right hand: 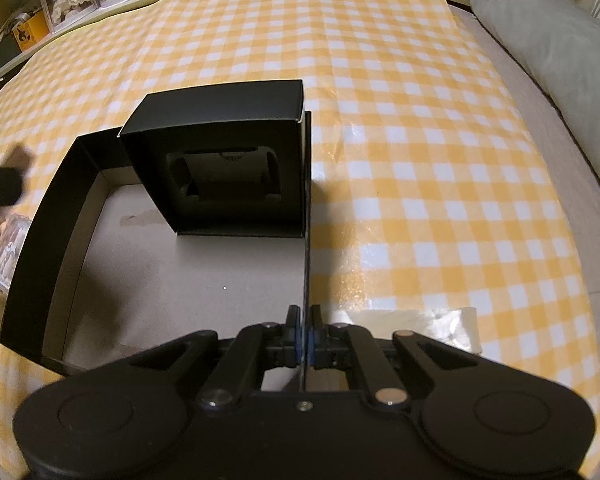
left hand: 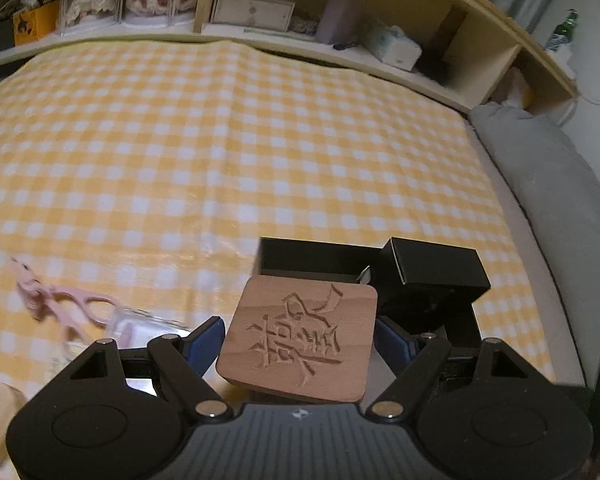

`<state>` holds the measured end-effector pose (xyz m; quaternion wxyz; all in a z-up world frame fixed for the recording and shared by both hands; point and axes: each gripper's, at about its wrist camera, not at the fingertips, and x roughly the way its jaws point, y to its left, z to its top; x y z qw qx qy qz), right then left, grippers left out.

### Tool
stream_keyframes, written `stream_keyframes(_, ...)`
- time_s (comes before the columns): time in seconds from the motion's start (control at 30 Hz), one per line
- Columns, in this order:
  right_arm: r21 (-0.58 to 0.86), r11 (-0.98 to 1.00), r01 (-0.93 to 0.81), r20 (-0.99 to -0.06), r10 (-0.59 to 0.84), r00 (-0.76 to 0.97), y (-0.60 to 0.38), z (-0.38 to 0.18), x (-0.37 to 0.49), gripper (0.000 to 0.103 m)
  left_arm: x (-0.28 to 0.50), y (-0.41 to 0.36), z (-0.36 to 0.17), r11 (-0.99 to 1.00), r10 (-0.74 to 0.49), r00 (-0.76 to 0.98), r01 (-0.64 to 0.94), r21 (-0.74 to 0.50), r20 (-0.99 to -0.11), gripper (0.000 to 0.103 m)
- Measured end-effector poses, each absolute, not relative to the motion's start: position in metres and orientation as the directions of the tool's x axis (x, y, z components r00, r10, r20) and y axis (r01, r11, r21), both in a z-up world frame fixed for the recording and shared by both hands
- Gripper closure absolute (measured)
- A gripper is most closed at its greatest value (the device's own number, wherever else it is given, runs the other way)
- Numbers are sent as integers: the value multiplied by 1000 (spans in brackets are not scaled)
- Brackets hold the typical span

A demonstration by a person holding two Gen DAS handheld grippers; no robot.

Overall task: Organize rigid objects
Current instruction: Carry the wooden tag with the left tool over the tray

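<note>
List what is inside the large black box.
Inside the large black box, a smaller black box with a shaped black insert sits at the far right corner on the bare grey floor. Its underside and the near corner are hidden.

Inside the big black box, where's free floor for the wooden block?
Free: the grey floor of the big black box between the small black box and the right gripper pinching its wall. Crowded: far corner, where the small box sits. Wooden block is in the left gripper.

The left claw fills the lower middle of its frame, jaws spread wide and pressed on the two side edges of a carved wooden block. The right claw, at the lower centre of its frame, is pinched tight on the thin wall of a black box.
</note>
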<state>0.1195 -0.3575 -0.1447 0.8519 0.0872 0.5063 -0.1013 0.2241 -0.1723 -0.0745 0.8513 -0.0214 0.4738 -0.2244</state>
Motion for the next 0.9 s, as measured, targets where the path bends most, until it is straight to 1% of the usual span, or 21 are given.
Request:
stream_keyframes(0.17,48,964,261,-880,-83,467,-356,-145,120,99,234,-189,-84,913,-379,475,332,-237,-794,22)
stream_keyframes(0.27,47,964,260,-881,-83,466,-356,-145,120,99,239,-196,-87,921,-361,513,326,-213,-779,22)
stream_keyframes(0.4,48,964,261,-881,-82,467,-356,-145,120,99,245,-199,-89,923,-361,541,322,-210,-760,21)
stream_keyframes(0.67,44,965,260,-881,-85,465,-356,-146,120,99,249,-196,-85,900,-423,505,329,-286,-752,21)
stream_keyframes(0.83,44,965,260,-882,-85,464,-356,-146,120,99,244,-201,-88,907,-406,498,323,-270,-766,23)
stream_keyframes(0.9,44,965,260,-882,-85,464,-356,-146,120,99,243,-201,-88,907,-407,515,324,-268,-755,24)
